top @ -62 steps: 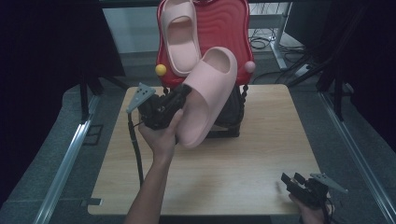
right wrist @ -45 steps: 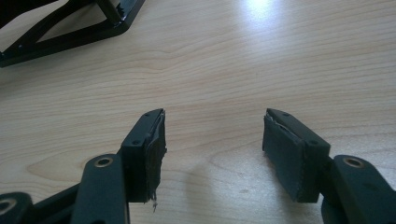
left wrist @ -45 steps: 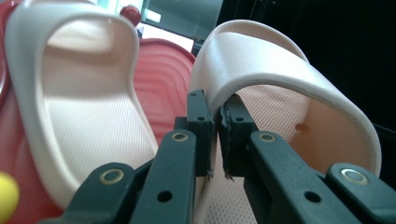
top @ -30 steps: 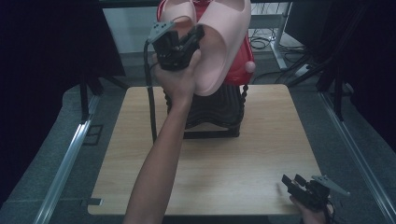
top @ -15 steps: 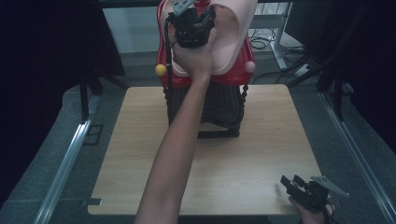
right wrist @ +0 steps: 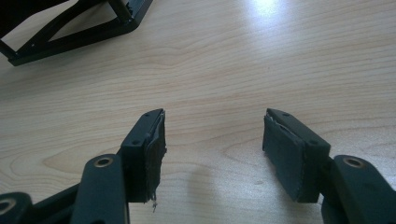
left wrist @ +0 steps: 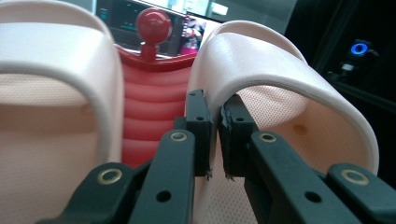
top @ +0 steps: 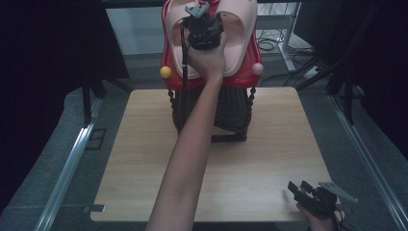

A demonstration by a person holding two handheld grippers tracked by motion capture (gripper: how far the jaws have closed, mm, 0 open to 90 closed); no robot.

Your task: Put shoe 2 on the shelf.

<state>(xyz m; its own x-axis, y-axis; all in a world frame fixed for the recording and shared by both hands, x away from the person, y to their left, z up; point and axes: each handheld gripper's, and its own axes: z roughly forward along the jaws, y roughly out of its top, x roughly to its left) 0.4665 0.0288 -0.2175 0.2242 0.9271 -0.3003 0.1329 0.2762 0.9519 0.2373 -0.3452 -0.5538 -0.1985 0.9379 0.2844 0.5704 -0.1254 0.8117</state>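
The left gripper (left wrist: pixel 214 135) is clamped narrow on the inner edge of the strap of a pale pink slide sandal (left wrist: pixel 289 93), held up against the red ribbed rack (left wrist: pixel 149 93). A second pink sandal (left wrist: pixel 51 88) sits just beside it on the rack, under a red ball knob (left wrist: pixel 152 22). In the high view, the rack rises on its black stand (top: pixel 231 115) at the bench's (top: pixel 269 159) far edge. The right gripper (right wrist: pixel 212 154) rests near the bench's near corner, jaws wide apart with nothing between them.

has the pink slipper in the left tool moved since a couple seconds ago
Yes. The pink slipper went from in front of the black stand, over the table, up and away onto the red rack beside the other slipper.
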